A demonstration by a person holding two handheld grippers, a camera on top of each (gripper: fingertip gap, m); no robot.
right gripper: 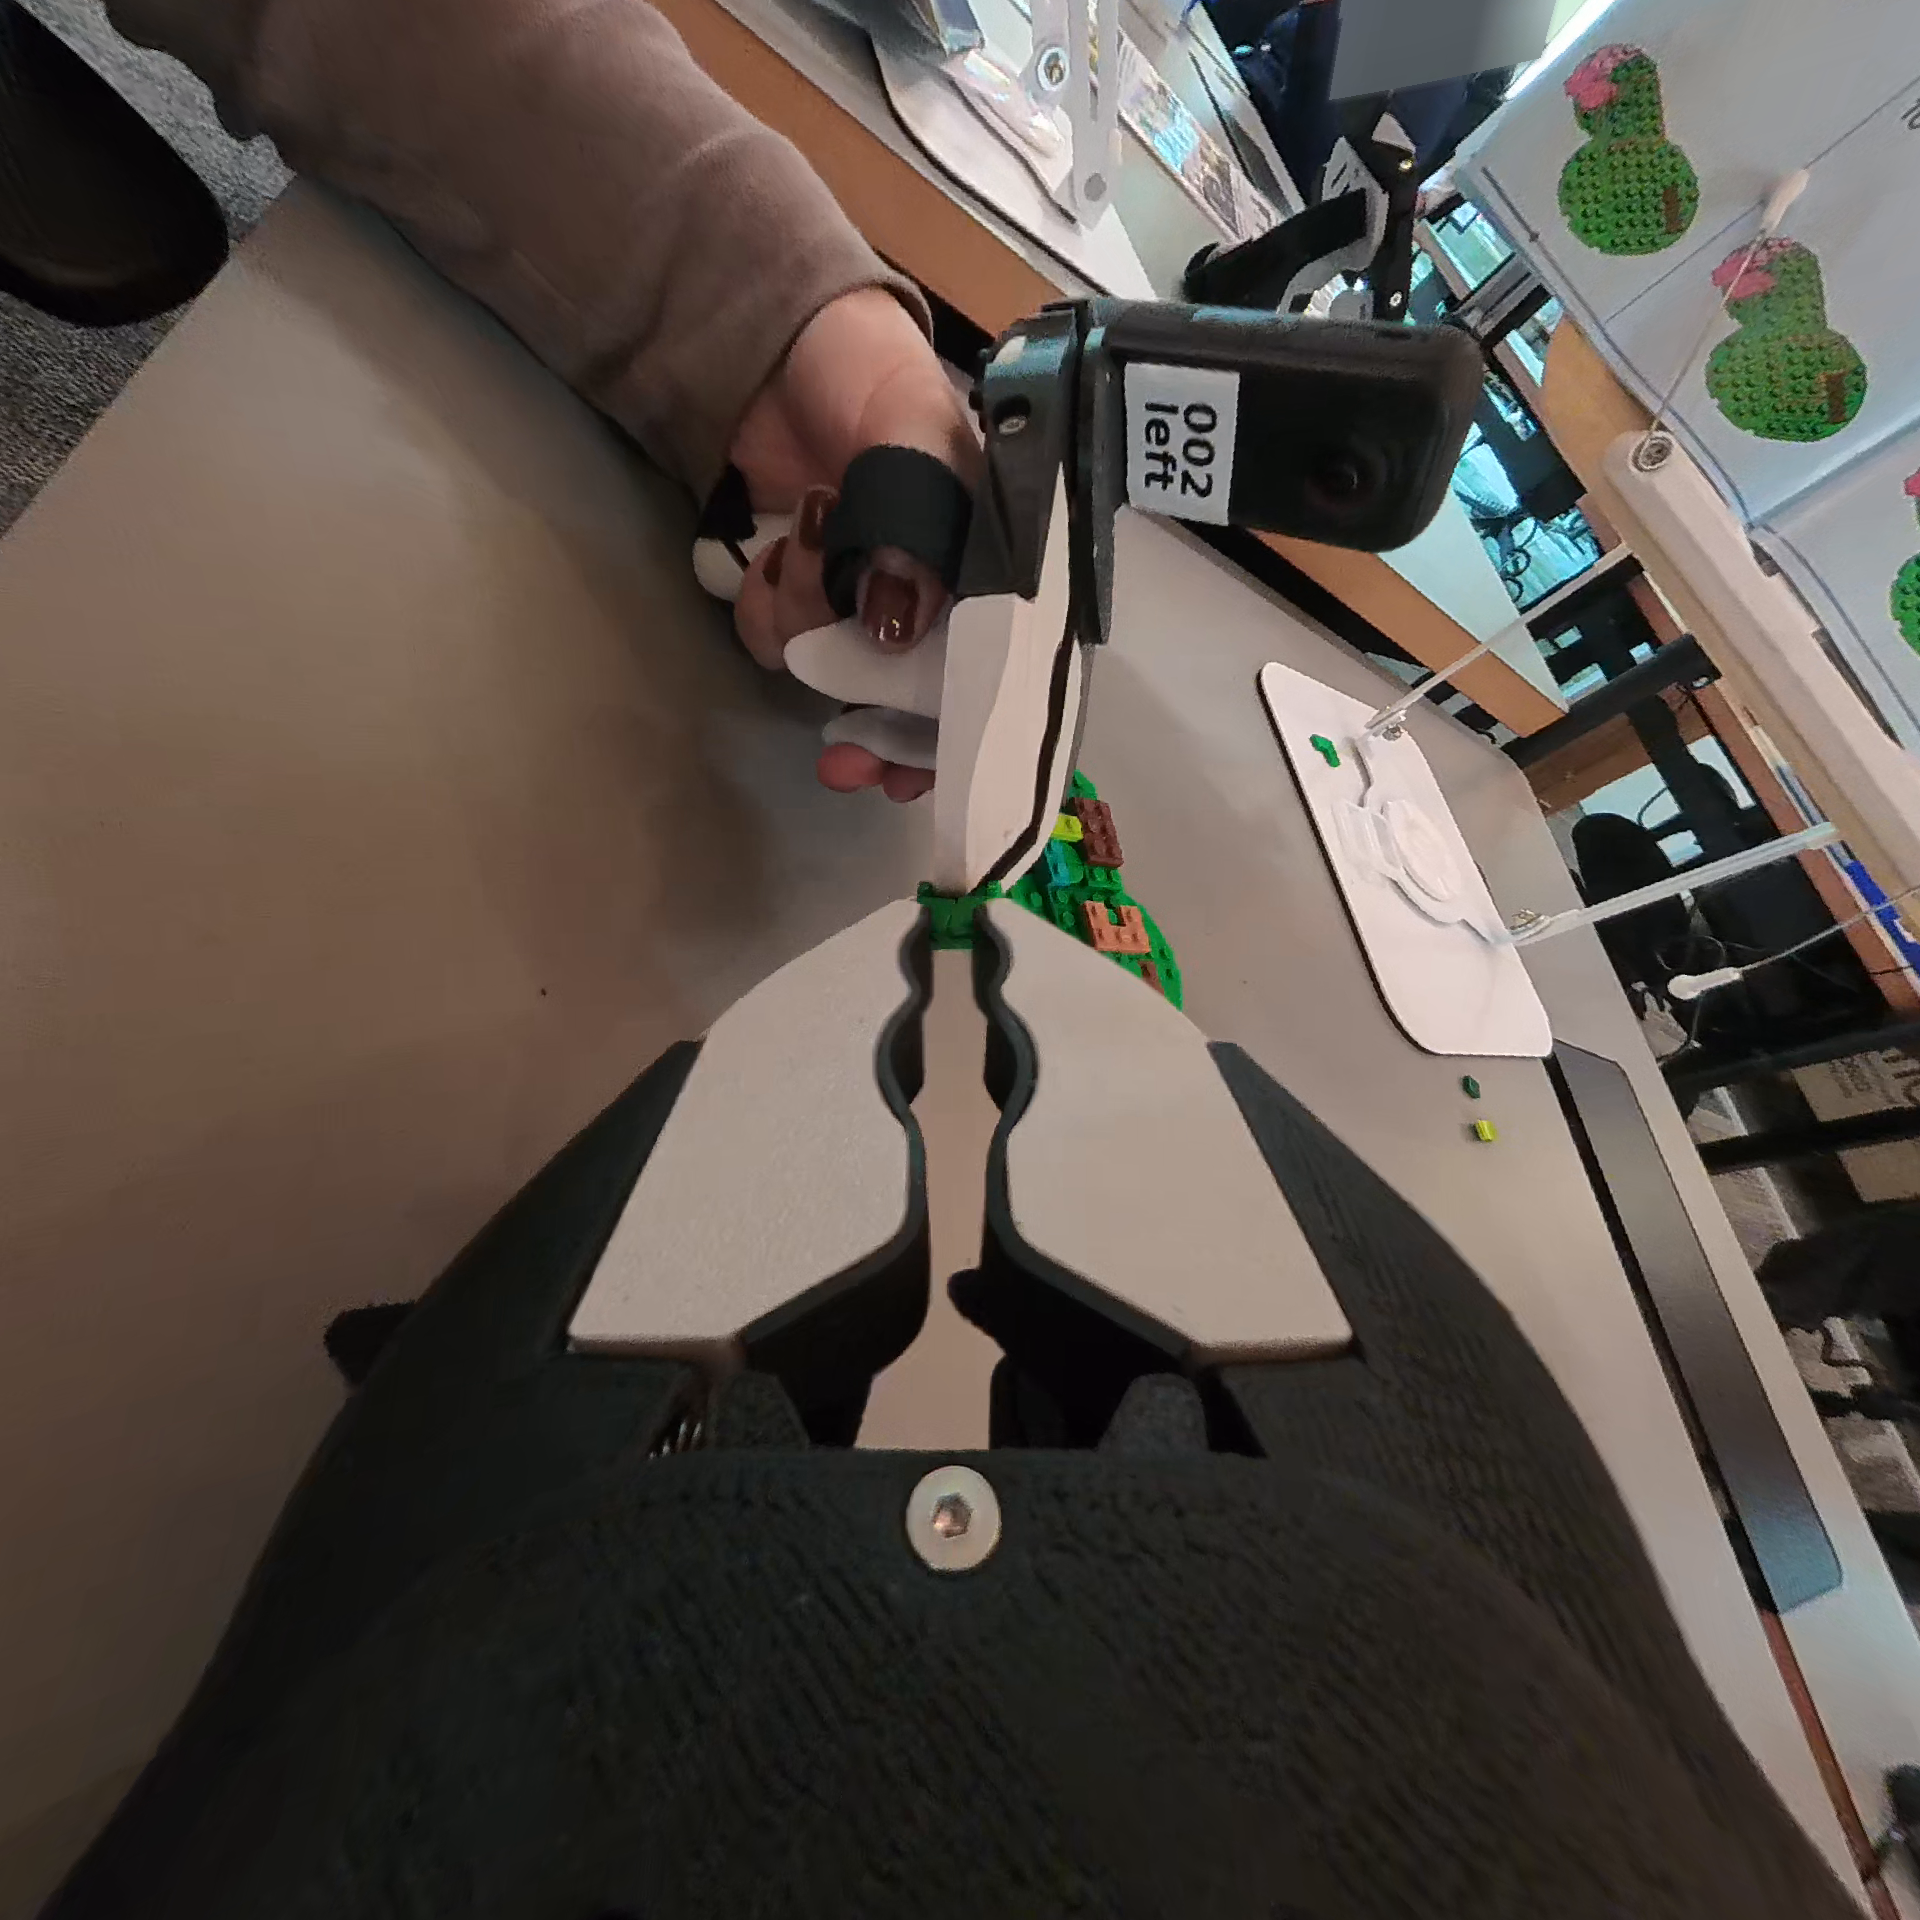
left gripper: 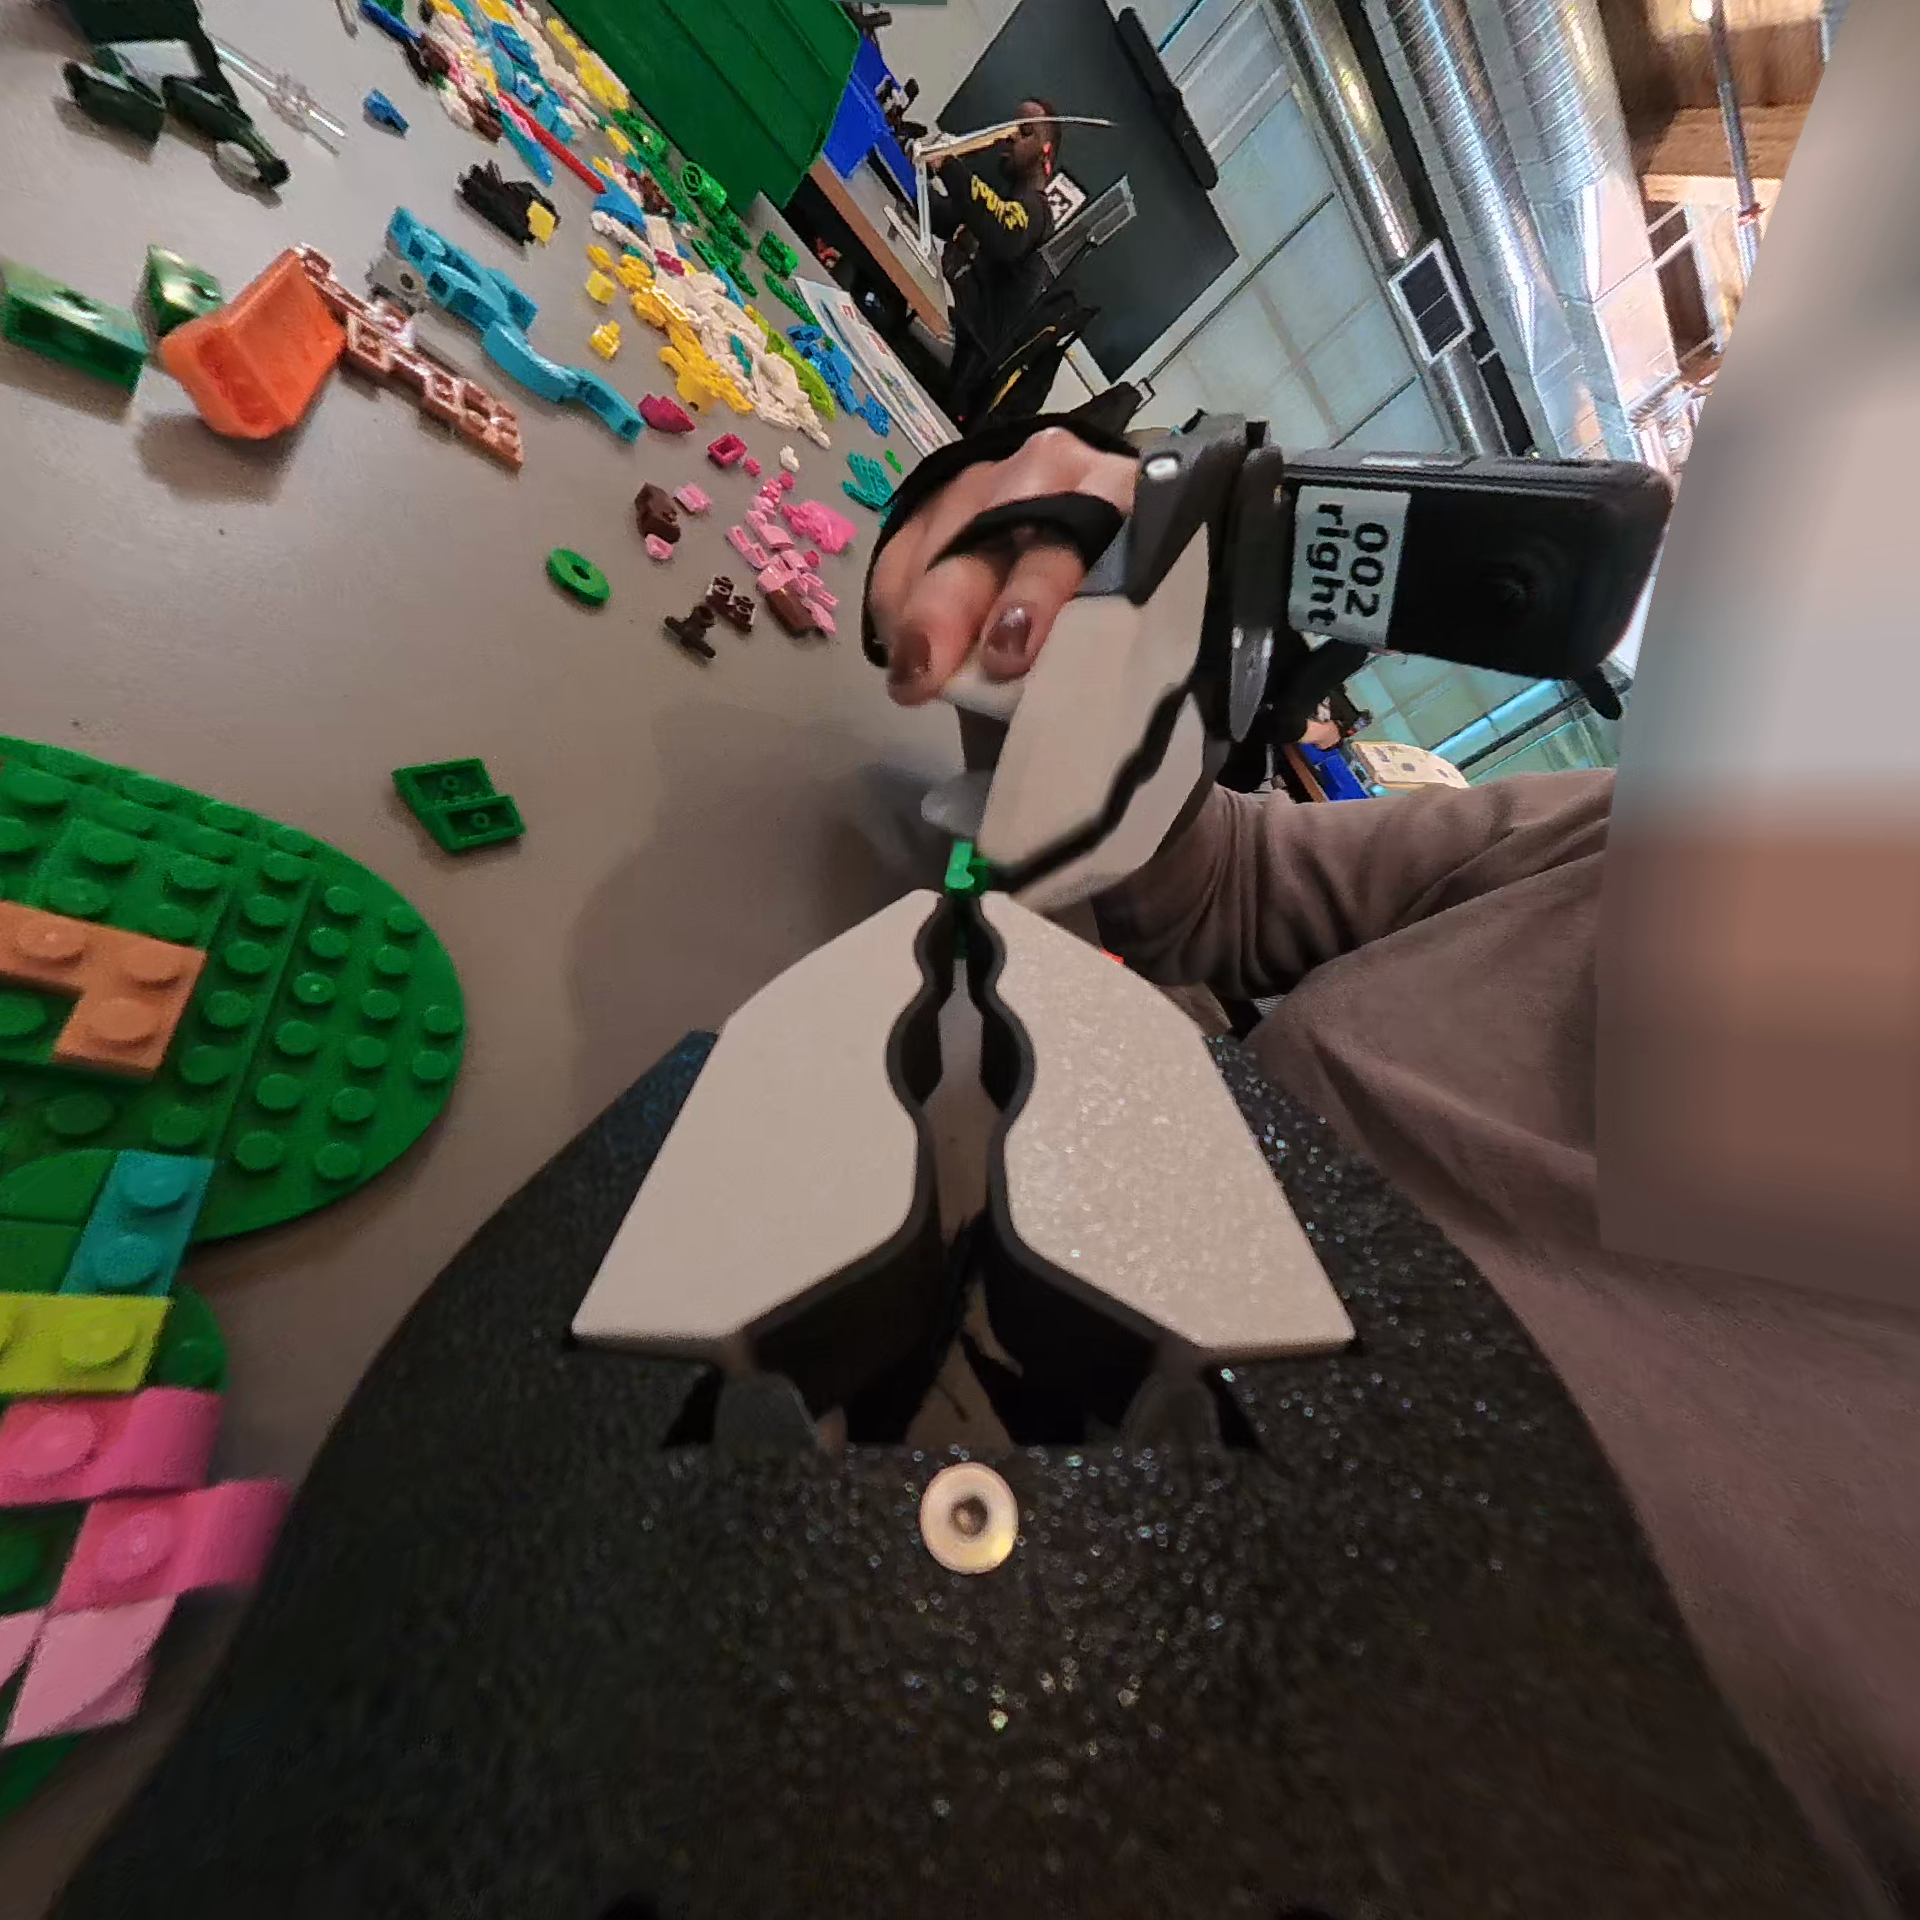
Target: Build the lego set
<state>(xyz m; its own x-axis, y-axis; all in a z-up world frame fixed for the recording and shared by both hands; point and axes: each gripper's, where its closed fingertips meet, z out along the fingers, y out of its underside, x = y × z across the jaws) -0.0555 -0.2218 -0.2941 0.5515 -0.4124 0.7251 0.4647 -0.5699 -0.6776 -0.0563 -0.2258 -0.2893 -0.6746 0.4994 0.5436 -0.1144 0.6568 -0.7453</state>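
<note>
While both grippers meet tip to tip above the grey table (left gripper: 644, 748), a small green Lego piece (left gripper: 962, 871) sits pinched between them. The left gripper (left gripper: 958, 940) has its jaws nearly closed on the lower part of that piece, and the right gripper (right gripper: 954, 928) has its jaws drawn in on the same green bit from the opposite side. It looks like a handover or a re-grip in mid-air, or perhaps two tiny parts being pressed together; I cannot tell which, the piece is so small. Off to the left of the left jaws, down on the table, lies the green studded baseplate (left gripper: 312, 1039) with orange, teal, lime and pink plates already on it. Far beyond those jaws are the sorted loose bricks (left gripper: 717, 343). Next, I reckon, one gripper must let go cleanly while the other holds firm, then carry the piece to the baseplate.
</note>
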